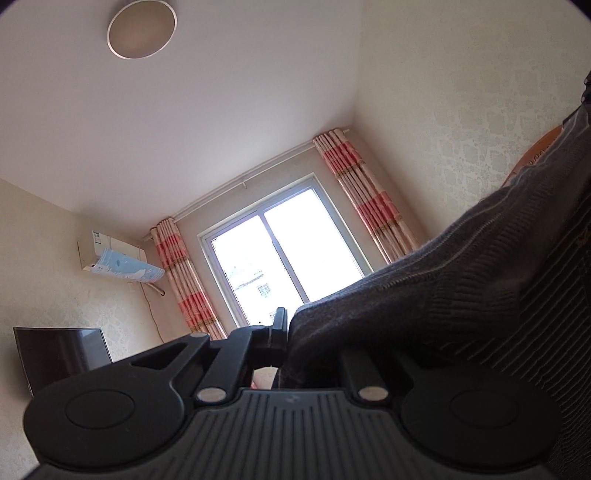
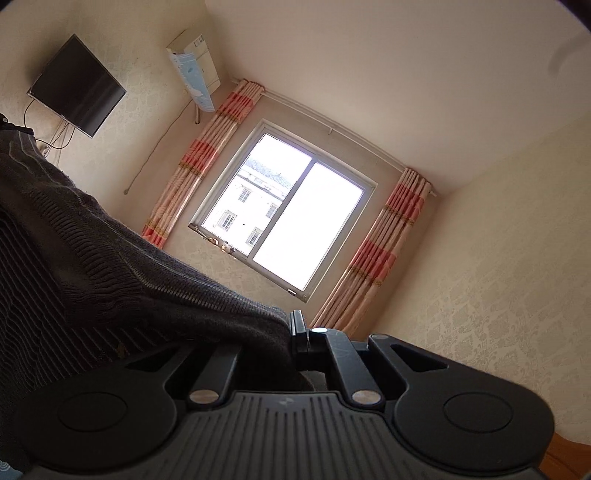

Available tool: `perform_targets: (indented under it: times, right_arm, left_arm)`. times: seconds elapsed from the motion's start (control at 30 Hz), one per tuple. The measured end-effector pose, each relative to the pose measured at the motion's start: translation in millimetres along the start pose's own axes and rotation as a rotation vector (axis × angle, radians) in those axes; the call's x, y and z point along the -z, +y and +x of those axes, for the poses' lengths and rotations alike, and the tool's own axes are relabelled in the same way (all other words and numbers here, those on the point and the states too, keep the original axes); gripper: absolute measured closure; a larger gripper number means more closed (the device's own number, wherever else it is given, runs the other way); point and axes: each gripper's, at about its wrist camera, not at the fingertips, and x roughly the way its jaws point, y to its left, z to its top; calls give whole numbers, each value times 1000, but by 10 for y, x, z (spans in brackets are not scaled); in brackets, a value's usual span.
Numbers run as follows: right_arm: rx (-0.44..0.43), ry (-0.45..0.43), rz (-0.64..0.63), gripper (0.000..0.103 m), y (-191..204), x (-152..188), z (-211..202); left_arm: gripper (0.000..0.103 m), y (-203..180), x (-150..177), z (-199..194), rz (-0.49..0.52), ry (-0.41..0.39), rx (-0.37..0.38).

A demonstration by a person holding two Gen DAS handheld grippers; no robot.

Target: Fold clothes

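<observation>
A dark grey ribbed sweater (image 1: 461, 280) (with thin pale stripes) hangs stretched in the air between the two grippers. The left gripper (image 1: 282, 328) has its jaws closed on one edge of the knit, the cloth running off to the right of that view. The right gripper (image 2: 295, 332) is clamped the same way on the other edge, the sweater (image 2: 110, 266) spreading to the left. Both point towards a bright window (image 1: 280, 258) flanked by pink striped curtains (image 1: 365, 195). A TV (image 2: 75, 85) and an air conditioner (image 2: 195, 70) hang on the wall beside it, a round lamp (image 1: 141, 27) on the ceiling.
</observation>
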Motion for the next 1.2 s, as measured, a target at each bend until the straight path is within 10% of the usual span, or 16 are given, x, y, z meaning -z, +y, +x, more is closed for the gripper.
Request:
perform_targets:
  times: [1.2]
  right_arm:
    - [-63, 6, -82, 97, 127, 150, -1249]
  left_arm:
    - [96, 182, 83, -1064, -22, 86, 112]
